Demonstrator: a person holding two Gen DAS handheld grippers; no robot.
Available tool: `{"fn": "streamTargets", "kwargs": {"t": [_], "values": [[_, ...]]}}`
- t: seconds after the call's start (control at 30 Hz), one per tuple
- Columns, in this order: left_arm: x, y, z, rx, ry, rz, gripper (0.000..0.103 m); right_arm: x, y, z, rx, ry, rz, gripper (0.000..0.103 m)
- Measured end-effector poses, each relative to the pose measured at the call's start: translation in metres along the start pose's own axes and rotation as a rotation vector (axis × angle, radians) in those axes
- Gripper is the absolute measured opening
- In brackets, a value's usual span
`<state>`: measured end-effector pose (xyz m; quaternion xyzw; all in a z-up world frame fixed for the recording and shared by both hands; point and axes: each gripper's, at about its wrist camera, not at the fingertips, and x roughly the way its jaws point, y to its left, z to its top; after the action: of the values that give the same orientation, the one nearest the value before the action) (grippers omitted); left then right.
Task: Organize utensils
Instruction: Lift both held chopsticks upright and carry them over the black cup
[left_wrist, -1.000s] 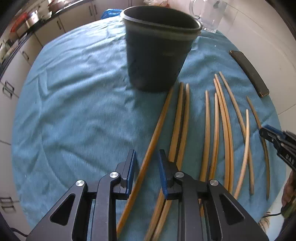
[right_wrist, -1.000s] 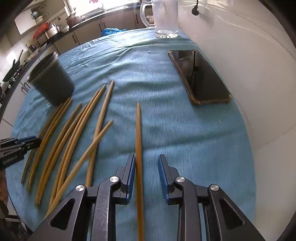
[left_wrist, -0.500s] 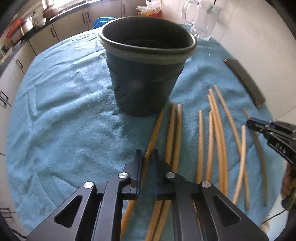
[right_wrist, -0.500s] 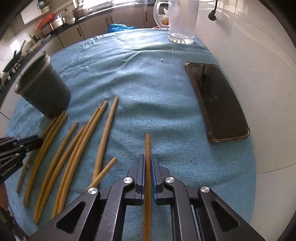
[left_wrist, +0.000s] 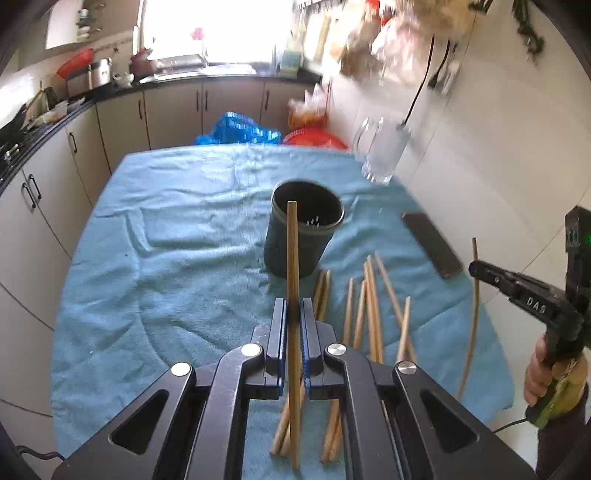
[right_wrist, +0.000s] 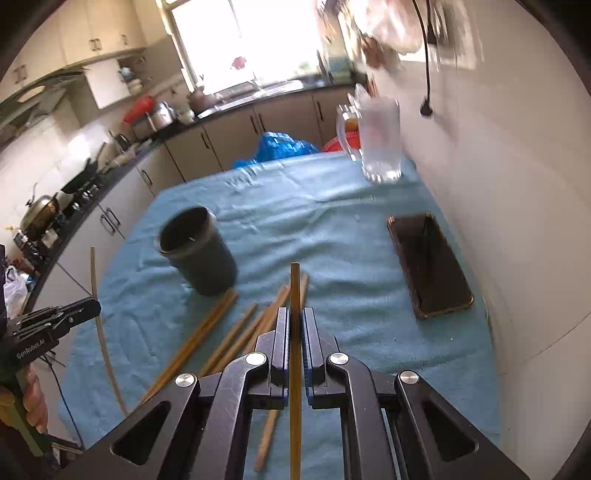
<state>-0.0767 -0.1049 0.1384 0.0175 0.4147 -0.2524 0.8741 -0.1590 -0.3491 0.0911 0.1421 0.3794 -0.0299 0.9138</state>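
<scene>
Each gripper was clamped tight on one chopstick: the left gripper (left_wrist: 293, 325) on its chopstick (left_wrist: 292, 251), the right gripper (right_wrist: 294, 332) on another (right_wrist: 294, 295), both raised off the cloth (left_wrist: 166, 266), likely for dropping into the dark cup (left_wrist: 303, 236) ahead, where loose chopsticks (left_wrist: 369, 295) lay below

Table under a blue cloth (right_wrist: 332, 229), with dark holder (right_wrist: 199, 254), loose chopsticks (left_wrist: 369, 295), phone (right_wrist: 428, 258), glass mug (right_wrist: 380, 140)
</scene>
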Motion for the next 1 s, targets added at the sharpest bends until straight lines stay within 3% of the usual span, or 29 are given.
{"fn": "streamTargets", "kwargs": {"t": [0.23, 0.43, 0.77, 1.0], "values": [[-0.036, -0.014, -0.021, 0.045, -0.117, 0.024, 0.006, -0.04, 0.027, -0.004, -0.046, -0.091, 0.025, 0.006], [-0.06, -0.023, -0.018, 0.062, -0.181, -0.005, 0.006, -0.063, 0.039, 0.003, -0.056, -0.145, 0.052, 0.006], [-0.076, -0.026, 0.043, 0.059, -0.265, -0.045, 0.006, -0.094, 0.061, 0.056, -0.063, -0.278, 0.128, 0.006], [-0.055, -0.017, 0.105, -0.007, -0.285, -0.053, 0.006, -0.087, 0.078, 0.111, -0.009, -0.353, 0.209, 0.007]]}}
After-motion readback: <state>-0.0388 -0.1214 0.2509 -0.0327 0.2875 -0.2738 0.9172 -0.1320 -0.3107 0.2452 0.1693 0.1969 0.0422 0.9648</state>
